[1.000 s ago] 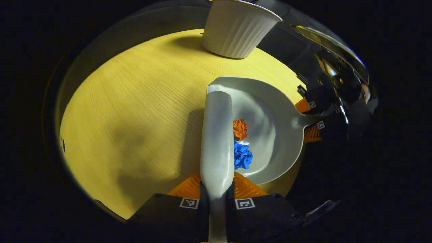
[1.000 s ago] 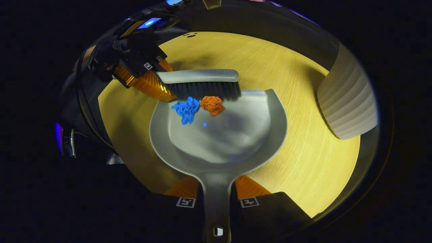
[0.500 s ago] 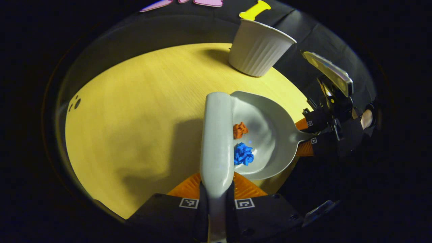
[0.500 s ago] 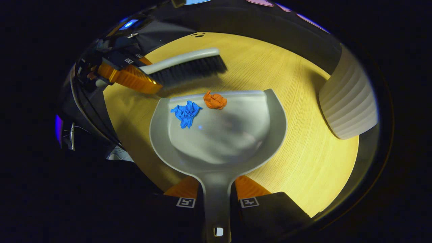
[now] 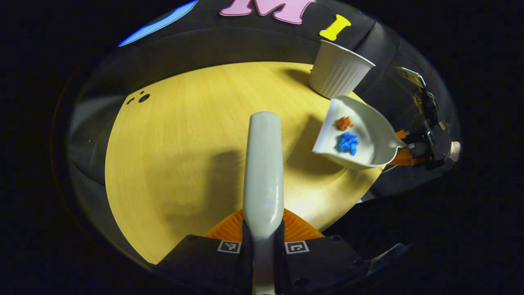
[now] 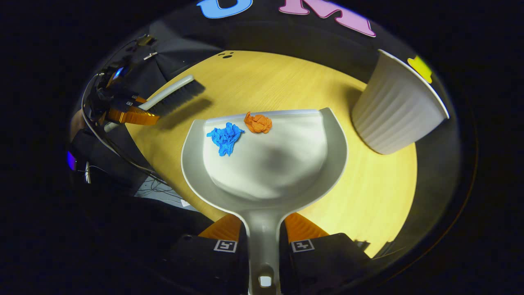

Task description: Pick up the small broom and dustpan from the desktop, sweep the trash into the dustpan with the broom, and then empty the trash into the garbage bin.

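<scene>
- Dustpan [image 6: 266,164] handle runs up between the right gripper [image 6: 264,241] fingers, which clamp it from both sides; the pan is smooth grey plastic, a broad scoop with a raised curved rim and a straight front lip.
- Two crumpled paper scraps lie inside near that lip: a blue wad [image 6: 225,137] on the left and an orange wad [image 6: 258,123] just beside it, apart from each other.
- Broom [image 5: 263,172] handle, a rounded grey plastic bar with a glossy top, is pinched between the left gripper [image 5: 263,241] fingers in the left gripper view and points out over the table [image 5: 184,143].
- From above, that view hides the bristles; the right gripper view shows them from the side as a dark, dense strip [image 6: 180,94] under the pale back, casting a shadow on the wood.
- The table is light yellow wood with fine straight grain and a rounded edge.
- In the left gripper view the dustpan is lifted clear of the tabletop and tilted, its shadow falling on the wood beneath, with both scraps resting in it.
- The garbage bin [image 6: 395,108], a white ribbed tub that widens toward its rim, stands at the far right of the table, just beyond the dustpan.
</scene>
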Motion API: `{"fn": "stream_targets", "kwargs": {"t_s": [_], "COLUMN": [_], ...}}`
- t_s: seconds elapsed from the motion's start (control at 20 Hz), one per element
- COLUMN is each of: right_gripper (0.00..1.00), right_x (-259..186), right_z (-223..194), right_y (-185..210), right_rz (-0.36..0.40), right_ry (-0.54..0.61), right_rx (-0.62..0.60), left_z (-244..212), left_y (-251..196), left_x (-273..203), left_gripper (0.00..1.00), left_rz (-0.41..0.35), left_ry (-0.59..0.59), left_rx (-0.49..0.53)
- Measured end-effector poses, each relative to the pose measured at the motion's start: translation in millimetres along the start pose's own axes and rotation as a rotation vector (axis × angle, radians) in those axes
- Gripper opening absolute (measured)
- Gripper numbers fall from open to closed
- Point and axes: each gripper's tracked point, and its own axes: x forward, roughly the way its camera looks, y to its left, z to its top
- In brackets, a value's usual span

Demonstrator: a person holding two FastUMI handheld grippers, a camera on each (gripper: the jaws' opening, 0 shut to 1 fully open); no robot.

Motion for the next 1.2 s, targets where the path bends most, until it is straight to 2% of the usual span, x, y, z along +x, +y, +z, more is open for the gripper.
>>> {"fn": "stream_targets", "kwargs": {"t_s": [0.15, 0.25, 0.4, 0.5, 0.55, 0.65, 0.7, 0.75, 0.8, 0.85, 1.1, 1.2], "right_gripper": [0.33, 0.33, 0.33, 0.29, 0.33, 0.33, 0.33, 0.33, 0.29, 0.33, 0.29, 0.33], "right_x": [-17, -32, -56, -64, -66, -75, -78, -81, -82, -86, -79, -77], "right_z": [7, 9, 8, 11, 16, 32, 37, 40, 46, 50, 85, 96], "right_y": [-12, -19, -18, -23, -25, -32, -37, -42, -47, -53, -82, -94], "right_rz": [-0.036, -0.054, -0.029, -0.049, -0.069, -0.097, -0.101, -0.107, -0.115, -0.124, -0.181, -0.202], "right_ry": [0.013, 0.014, 0.011, 0.01, 0.004, -0.021, -0.037, -0.055, -0.076, -0.094, -0.193, -0.218], "right_rx": [0.027, 0.087, 0.219, 0.251, 0.26, 0.298, 0.327, 0.356, 0.384, 0.401, 0.464, 0.464], "left_z": [-14, -23, -24, -24, -24, -22, -19, -15, -11, -8, 6, 10], "left_y": [1, 7, 10, 13, 15, 21, 24, 23, 26, 28, 45, 53], "left_x": [-2, -2, -3, -5, -5, -7, -9, -10, -11, -11, -24, -28], "left_gripper": [0.25, 0.24, 0.24, 0.24, 0.23, 0.26, 0.23, 0.24, 0.24, 0.26, 0.24, 0.25], "left_rz": [-0.011, -0.006, -0.002, 0.001, 0.0, 0.005, 0.01, 0.016, 0.022, 0.028, 0.048, 0.061], "left_ry": [-0.003, -0.005, -0.014, -0.019, -0.019, -0.019, -0.02, -0.021, -0.023, -0.025, -0.039, -0.034], "left_rx": [-0.051, -0.069, -0.078, -0.088, -0.1, -0.117, -0.118, -0.116, -0.118, -0.123, -0.131, -0.113]}}
